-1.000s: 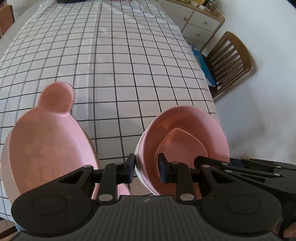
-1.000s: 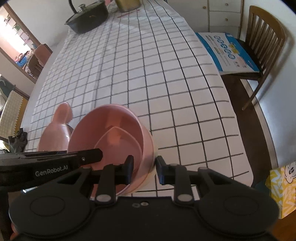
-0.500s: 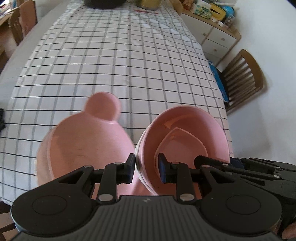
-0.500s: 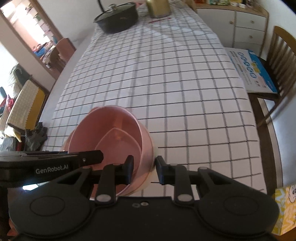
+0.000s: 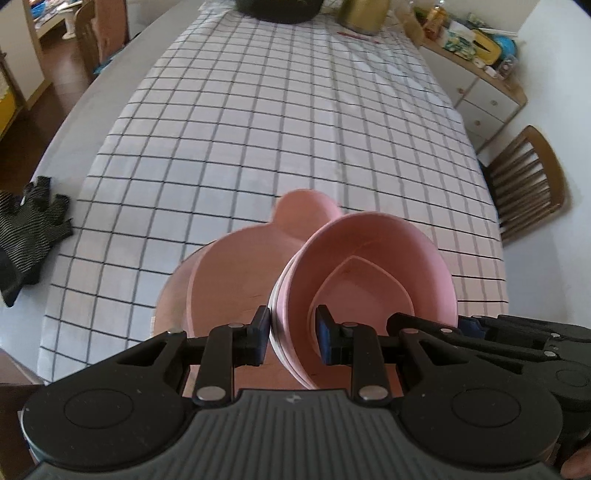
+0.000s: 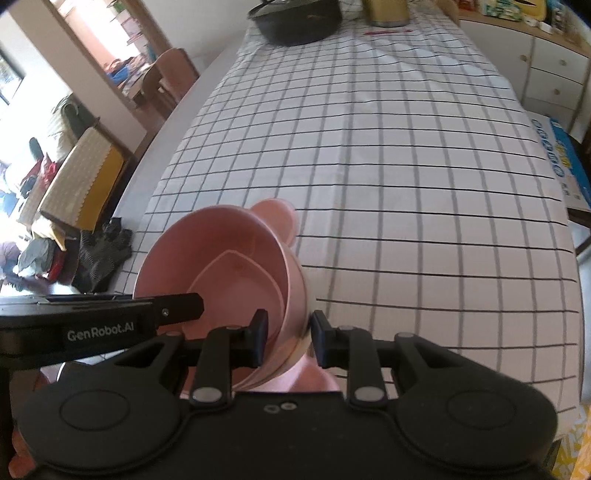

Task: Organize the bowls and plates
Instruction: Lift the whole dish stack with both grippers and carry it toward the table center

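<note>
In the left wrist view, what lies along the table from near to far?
Left gripper gripping the pink bowl stack → eared pink plate → bare checked tablecloth → black pot and gold kettle.

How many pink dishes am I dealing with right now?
2 clearly visible: a deep pink bowl held by its rim between both grippers, and an eared pink plate just behind it at the table's near edge. The bowl's rim looks layered, so more may be nested and hidden.
</note>
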Demonstrator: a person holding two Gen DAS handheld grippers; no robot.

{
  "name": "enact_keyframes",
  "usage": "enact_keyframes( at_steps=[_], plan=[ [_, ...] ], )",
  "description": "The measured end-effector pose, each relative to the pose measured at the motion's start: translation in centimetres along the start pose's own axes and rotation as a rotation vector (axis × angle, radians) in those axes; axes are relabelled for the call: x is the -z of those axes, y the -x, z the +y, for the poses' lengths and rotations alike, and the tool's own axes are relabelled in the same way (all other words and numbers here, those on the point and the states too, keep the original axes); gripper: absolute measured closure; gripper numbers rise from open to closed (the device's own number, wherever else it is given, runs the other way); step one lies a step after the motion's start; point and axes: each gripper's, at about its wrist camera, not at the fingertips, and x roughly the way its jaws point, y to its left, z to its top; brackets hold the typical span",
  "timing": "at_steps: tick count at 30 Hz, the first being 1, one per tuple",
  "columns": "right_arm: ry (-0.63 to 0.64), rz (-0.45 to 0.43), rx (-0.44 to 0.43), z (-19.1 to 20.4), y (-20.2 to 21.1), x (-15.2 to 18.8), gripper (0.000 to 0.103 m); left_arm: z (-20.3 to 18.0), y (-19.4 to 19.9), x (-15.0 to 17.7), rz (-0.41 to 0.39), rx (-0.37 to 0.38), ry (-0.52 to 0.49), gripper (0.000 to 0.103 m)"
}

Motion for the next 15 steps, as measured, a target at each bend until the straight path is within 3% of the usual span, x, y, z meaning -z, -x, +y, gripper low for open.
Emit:
enact_keyframes(
  at_steps=[15],
  plan=[
    [0.053,0.058,0.004,2.2,-3.0,0.2,0.079,2.7,-2.1,0.7,0.024,-0.040,0.034,0.077]
  ],
)
